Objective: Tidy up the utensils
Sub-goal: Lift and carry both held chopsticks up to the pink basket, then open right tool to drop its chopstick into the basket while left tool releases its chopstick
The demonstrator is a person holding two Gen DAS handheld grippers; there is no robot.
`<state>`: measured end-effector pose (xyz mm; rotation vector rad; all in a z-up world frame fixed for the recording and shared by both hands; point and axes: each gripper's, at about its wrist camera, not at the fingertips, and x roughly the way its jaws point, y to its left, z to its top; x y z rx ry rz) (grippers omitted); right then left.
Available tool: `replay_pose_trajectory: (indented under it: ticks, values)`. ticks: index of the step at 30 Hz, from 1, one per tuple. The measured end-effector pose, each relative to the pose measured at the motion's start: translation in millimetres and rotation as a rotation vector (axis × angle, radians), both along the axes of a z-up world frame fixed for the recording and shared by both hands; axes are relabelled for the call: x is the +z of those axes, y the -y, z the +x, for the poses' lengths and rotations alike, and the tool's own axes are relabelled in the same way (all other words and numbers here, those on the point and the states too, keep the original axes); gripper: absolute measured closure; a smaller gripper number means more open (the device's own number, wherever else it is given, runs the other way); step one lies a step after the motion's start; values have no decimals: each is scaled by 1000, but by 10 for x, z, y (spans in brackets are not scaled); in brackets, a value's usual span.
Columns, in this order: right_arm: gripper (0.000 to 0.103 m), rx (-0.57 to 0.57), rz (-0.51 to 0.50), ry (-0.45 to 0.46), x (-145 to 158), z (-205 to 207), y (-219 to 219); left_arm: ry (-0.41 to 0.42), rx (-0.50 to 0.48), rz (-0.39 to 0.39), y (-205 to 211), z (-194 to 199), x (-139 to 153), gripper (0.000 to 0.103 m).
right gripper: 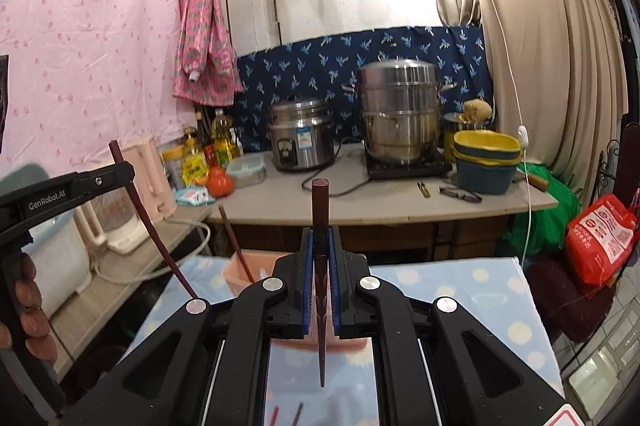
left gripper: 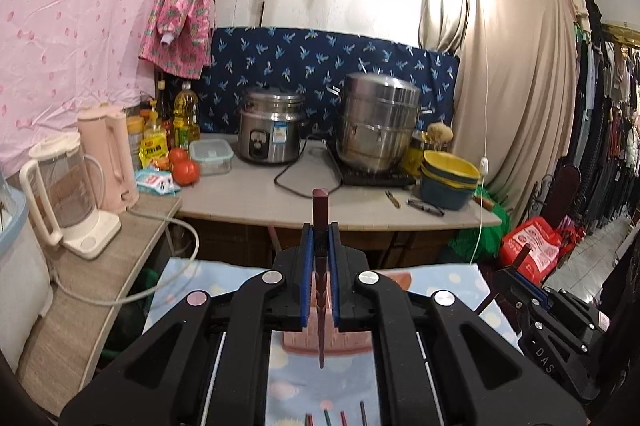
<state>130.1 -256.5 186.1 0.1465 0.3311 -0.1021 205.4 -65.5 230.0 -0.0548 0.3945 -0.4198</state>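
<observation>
Left wrist view: left gripper [left gripper: 321,238] clamped on a dark-red chopstick [left gripper: 320,209], held upright for dropping into the pink holder [left gripper: 394,280] at 6 o'clock. Right gripper [right gripper: 321,238] likewise clamped on another chopstick [right gripper: 320,201].

The pink holder [left gripper: 326,340] on the dotted cloth is mostly hidden behind the left gripper [left gripper: 320,232]. Several coloured sticks [left gripper: 334,416] are cut off at the bottom edge. The printing on the yellow bottle [right gripper: 195,165] is too small to read.
</observation>
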Motion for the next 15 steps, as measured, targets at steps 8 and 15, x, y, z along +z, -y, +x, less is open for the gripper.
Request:
replay_pose_trajectory:
  ticks: [8,15]
  values:
    - [96,4,22,154,373,354,-13,91,16,-23,150,337,378,96]
    - [96,13,59,185,328,744,6,68,29,-18,228,669,218,96]
